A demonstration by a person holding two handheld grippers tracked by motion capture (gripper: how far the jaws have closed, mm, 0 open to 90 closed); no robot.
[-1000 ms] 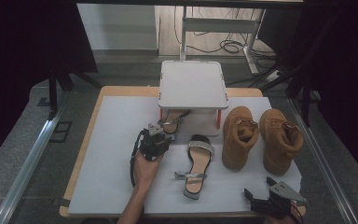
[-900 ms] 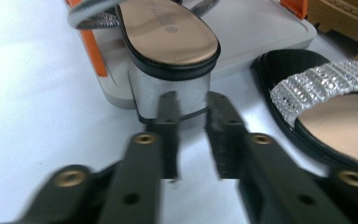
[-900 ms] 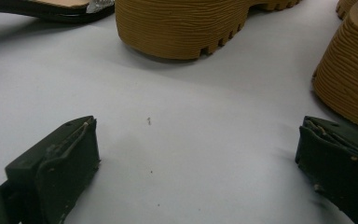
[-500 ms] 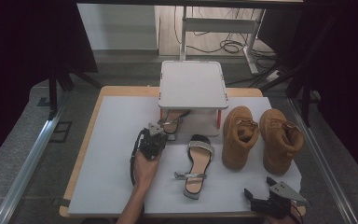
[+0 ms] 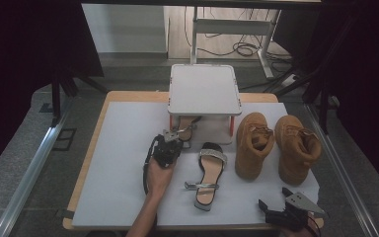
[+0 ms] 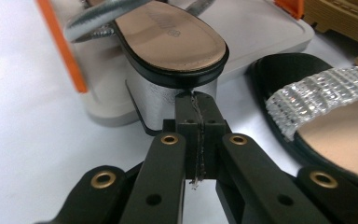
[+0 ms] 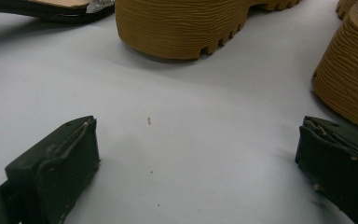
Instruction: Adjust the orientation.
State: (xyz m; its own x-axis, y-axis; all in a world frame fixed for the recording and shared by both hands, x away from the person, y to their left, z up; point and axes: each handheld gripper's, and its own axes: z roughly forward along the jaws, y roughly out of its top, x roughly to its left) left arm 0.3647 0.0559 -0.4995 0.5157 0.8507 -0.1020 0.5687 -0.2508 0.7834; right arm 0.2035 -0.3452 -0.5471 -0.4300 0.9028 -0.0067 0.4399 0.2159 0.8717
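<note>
A silver-strapped block-heel sandal (image 5: 186, 127) lies on the lower level of a white rack (image 5: 205, 89); its tan insole (image 6: 168, 32) and silver heel (image 6: 161, 100) fill the left gripper view. My left gripper (image 5: 176, 138) (image 6: 196, 100) is shut, jaws pressed together with nothing between them, tips touching that heel. The matching sandal (image 5: 207, 173) (image 6: 326, 102), with a glittery strap, lies on the table to its right. Two tan boots (image 5: 253, 143) (image 5: 296, 148) stand further right. My right gripper (image 5: 274, 198) (image 7: 200, 154) rests open on the white table near the front right corner, behind the boots' ridged soles (image 7: 182, 23).
The rack has orange legs (image 6: 63, 46) and a white base tray (image 6: 261, 37). The white table cover (image 5: 123, 148) has bare room at the left. Dark curtains, a metal rail and cables on the floor surround the table.
</note>
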